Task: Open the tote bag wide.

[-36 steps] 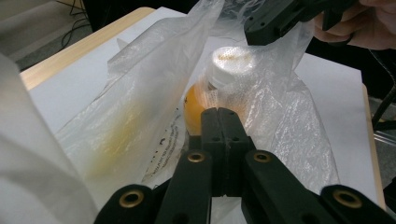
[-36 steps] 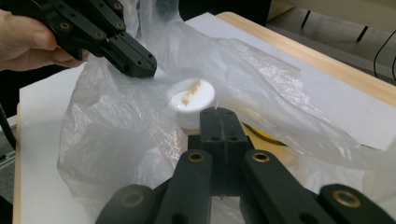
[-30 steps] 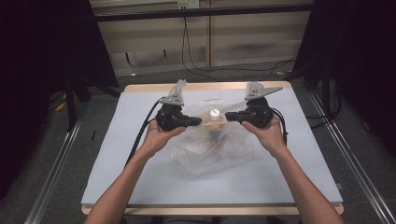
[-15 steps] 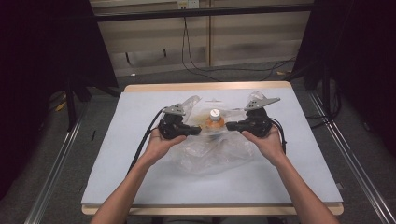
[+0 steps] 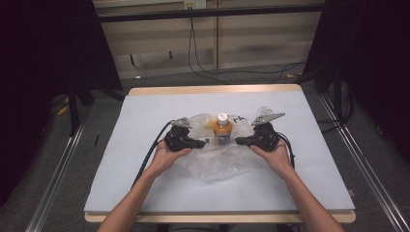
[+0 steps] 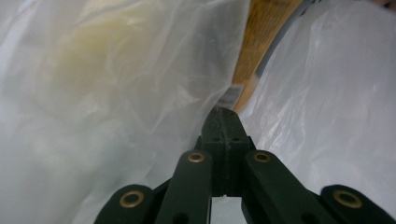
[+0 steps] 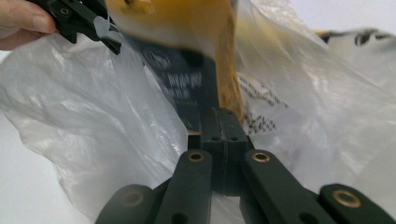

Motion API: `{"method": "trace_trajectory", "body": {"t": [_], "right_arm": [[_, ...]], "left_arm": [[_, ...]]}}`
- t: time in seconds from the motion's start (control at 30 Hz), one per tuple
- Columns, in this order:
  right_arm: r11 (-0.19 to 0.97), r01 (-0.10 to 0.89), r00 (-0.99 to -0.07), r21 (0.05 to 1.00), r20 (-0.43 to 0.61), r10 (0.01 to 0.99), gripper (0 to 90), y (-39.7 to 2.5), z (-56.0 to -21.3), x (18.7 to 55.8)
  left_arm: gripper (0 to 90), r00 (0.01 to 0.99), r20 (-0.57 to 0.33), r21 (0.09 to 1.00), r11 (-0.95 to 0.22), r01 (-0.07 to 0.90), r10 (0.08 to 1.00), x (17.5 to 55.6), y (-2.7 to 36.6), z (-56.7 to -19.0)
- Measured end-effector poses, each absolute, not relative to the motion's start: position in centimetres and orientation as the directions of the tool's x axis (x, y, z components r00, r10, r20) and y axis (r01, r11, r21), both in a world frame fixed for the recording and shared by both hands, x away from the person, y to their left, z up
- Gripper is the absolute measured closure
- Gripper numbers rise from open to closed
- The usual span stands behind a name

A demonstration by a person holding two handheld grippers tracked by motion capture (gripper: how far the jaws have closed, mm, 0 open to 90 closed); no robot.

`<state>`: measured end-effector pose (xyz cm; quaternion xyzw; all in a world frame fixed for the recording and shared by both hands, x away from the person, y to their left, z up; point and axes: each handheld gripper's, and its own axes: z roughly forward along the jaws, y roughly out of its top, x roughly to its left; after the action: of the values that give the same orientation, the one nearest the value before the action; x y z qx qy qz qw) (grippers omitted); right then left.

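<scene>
The high view looks down over the table [image 5: 145, 111], while both claw views sit close against the plastic bag [image 5: 217, 162]

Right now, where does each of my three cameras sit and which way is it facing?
High view: above the person's side, looking forward and down at the table; forearms, left gripper and right gripper flank the bottle in the plastic bag.
Left gripper view: rides the left gripper, looking along its closed jaws into the bag.
Right gripper view: rides the right gripper, closed jaws on the bag; the other hand shows top left.
Shared: both gripper views show the bottle's orange body through the bag.
</scene>
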<state>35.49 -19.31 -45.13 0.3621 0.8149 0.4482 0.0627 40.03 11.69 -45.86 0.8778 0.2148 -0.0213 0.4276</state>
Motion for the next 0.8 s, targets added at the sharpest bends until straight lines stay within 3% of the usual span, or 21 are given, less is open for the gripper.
{"method": "trace_trajectory", "body": {"t": [0.57, 0.8], "right_arm": [[0.404, 0.573, -0.732, 0.713, 0.223, 0.644, 90.0, -19.2, -48.3, 34.8], [0.441, 0.583, -0.736, 0.683, 0.214, 0.642, 90.0, -19.8, -48.4, 34.5]], "left_arm": [[90.0, 0.917, -0.198, 0.659, -0.646, 0.386, 0.346, 39.5, 12.0, -47.9], [90.0, 0.914, -0.211, 0.669, -0.63, 0.394, 0.348, 39.0, 13.8, -48.0]]}}
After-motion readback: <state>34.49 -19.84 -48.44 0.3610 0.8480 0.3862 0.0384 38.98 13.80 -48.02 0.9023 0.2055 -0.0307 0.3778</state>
